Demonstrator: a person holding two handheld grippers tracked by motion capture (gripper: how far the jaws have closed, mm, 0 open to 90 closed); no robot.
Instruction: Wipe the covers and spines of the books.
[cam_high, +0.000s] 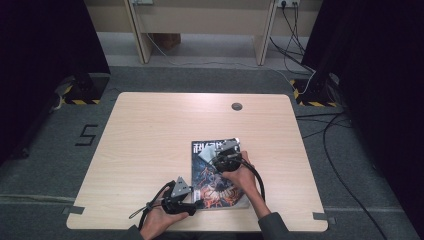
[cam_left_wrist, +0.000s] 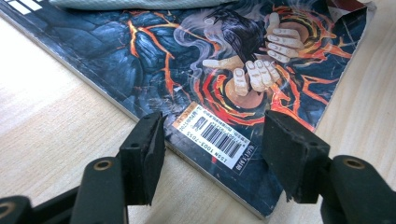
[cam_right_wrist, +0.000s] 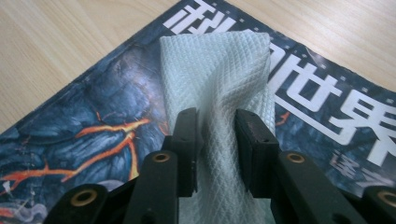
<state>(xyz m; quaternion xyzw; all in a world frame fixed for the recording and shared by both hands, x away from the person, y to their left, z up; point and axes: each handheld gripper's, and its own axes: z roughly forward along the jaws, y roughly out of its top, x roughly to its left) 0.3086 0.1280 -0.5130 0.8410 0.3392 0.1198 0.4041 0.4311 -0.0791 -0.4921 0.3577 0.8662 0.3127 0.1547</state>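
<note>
A magazine (cam_high: 206, 172) with a dark cover of orange lava cracks lies on the wooden table (cam_high: 150, 130), near its front edge. My right gripper (cam_high: 220, 152) is over the magazine's far end, by the white title letters. In the right gripper view the right gripper (cam_right_wrist: 217, 126) is shut on a white embossed paper towel (cam_right_wrist: 219, 70), which is bunched between the pads and drapes onto the magazine (cam_right_wrist: 93, 121). My left gripper (cam_high: 197, 204) is at the magazine's near left corner. In the left gripper view the left gripper (cam_left_wrist: 215, 149) is open, its jaws on either side of the barcode label (cam_left_wrist: 215, 135).
A round cable hole (cam_high: 237, 106) sits in the table near its far edge. Bare wood stretches left of the magazine. Cables (cam_high: 340, 170) trail over the grey floor on the right, and black curtains hang on both sides.
</note>
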